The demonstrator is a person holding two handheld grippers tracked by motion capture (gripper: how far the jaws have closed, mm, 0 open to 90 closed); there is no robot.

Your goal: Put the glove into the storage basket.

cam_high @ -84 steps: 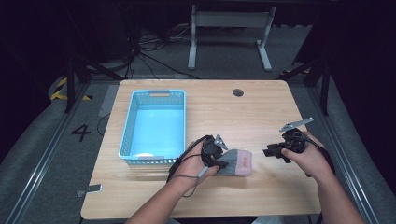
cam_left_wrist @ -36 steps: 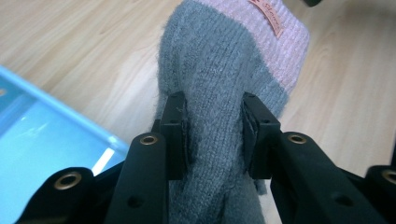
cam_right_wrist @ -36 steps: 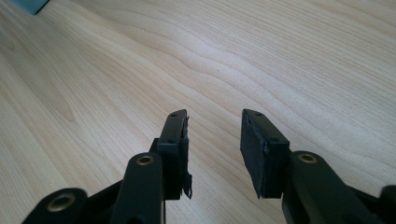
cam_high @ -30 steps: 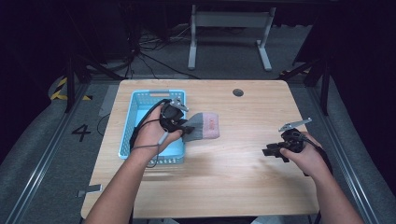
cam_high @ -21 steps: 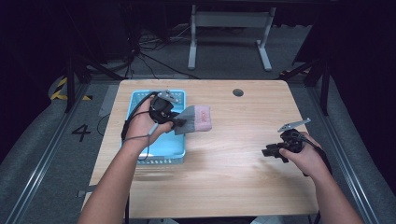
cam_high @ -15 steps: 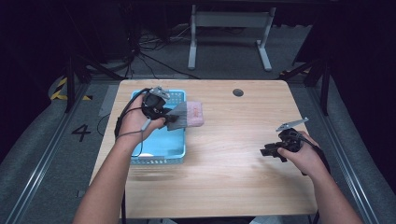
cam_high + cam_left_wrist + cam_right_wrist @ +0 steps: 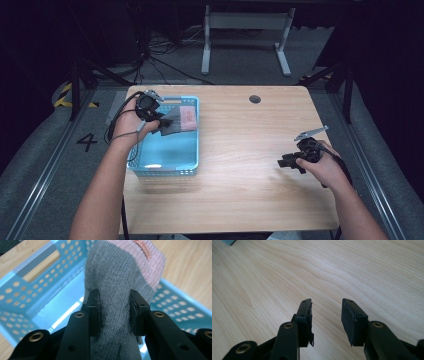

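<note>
A grey knitted sock with a pink toe [image 7: 181, 119] [image 7: 120, 285] is clamped between the black jaws of my left gripper [image 7: 162, 123] [image 7: 114, 312], which is shut on it. It hangs over the far part of the light blue plastic basket [image 7: 165, 172] [image 7: 30, 267], pink end pointing toward the basket's right wall. My right gripper [image 7: 286, 162] [image 7: 326, 315] stays low over the bare wooden table [image 7: 260, 150] at the right, jaws open and nothing between them.
The basket stands at the table's left side and looks empty inside. A round cable hole [image 7: 255, 99] lies near the far edge. Table legs and cables [image 7: 165, 55] lie on the dark floor beyond.
My left gripper has carried the sock from the table's middle leftward to above the basket. The right hand has stayed where it was.
</note>
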